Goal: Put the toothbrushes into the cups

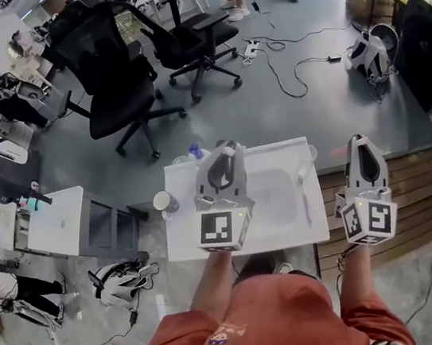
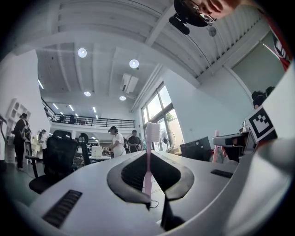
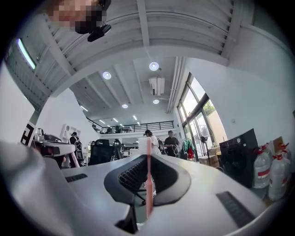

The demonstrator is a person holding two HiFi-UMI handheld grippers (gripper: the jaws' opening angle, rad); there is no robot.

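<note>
Carry step: L gripper [image 1: 227, 148] clamps pink plastic toothbrush [image 2: 148, 159], R gripper [image 1: 357, 140] red plastic toothbrush [image 3: 148, 184]; next, lower into white paper cup [image 1: 164, 203].

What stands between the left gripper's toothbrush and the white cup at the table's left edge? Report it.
Nothing visible. The left gripper, shut on the pink toothbrush, is above the white table; only bare tabletop lies between it and the white cup.
</note>
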